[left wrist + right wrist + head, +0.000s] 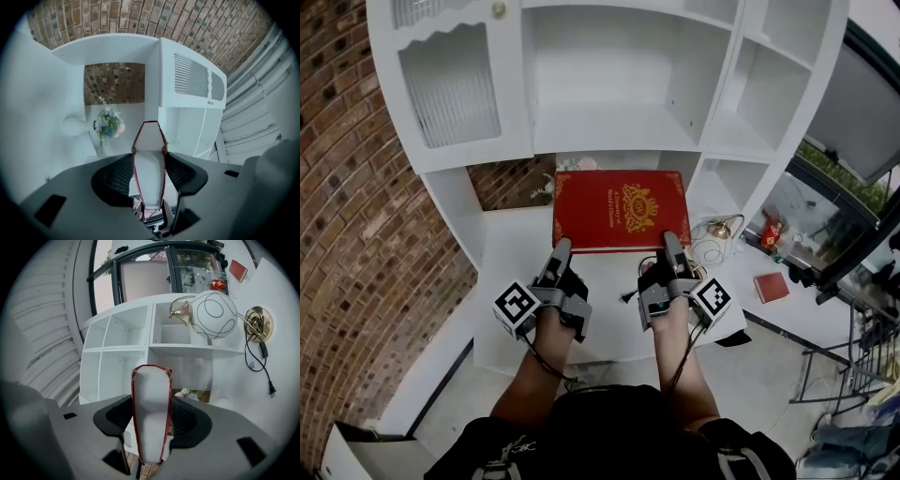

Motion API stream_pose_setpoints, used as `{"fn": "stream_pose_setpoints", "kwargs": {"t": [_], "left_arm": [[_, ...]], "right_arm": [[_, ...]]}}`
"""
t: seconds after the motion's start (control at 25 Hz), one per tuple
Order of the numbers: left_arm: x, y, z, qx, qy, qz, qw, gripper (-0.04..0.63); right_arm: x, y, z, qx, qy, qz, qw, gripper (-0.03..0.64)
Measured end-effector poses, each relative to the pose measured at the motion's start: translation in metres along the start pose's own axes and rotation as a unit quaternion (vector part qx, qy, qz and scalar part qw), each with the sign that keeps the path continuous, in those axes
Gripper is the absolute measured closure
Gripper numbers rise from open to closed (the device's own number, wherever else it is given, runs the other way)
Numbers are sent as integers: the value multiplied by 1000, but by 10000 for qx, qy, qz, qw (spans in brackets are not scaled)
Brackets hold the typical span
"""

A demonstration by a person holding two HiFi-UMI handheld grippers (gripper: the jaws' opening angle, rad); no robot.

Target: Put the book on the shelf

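A large red book (619,211) with a gold crest on its cover lies flat, face up, over the white desk top (511,281) in front of the white shelf unit (628,122). Both grippers hold it by its near edge. My left gripper (562,247) is shut on the near left corner, and in the left gripper view the book's white page edge (149,164) fills the gap between the pads. My right gripper (670,240) is shut on the near right corner; the page edge (151,413) sits between its jaws too.
A brick wall (356,187) runs along the left. The shelf unit has a ribbed-glass door (450,84) at upper left and open cubbies (769,84) at right. A globe lamp (214,315) with its cable (262,366), a flower bunch (108,123) and a small red book (771,287) lie nearby.
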State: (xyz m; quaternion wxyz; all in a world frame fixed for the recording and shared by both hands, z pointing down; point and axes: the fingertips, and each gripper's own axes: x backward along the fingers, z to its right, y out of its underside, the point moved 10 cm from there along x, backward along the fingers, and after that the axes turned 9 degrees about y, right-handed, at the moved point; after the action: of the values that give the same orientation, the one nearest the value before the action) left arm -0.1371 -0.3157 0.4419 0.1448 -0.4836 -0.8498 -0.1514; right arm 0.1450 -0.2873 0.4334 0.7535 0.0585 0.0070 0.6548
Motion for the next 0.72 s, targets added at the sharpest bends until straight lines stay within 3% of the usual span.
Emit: {"fn": "stream_pose_setpoints", "kwargs": {"t": [0.72], "left_arm": [[-36,12,25,-404,594,201,9972,365]], "right_arm": [[-28,-29,-26,86,-553,-250,9981,359]]}}
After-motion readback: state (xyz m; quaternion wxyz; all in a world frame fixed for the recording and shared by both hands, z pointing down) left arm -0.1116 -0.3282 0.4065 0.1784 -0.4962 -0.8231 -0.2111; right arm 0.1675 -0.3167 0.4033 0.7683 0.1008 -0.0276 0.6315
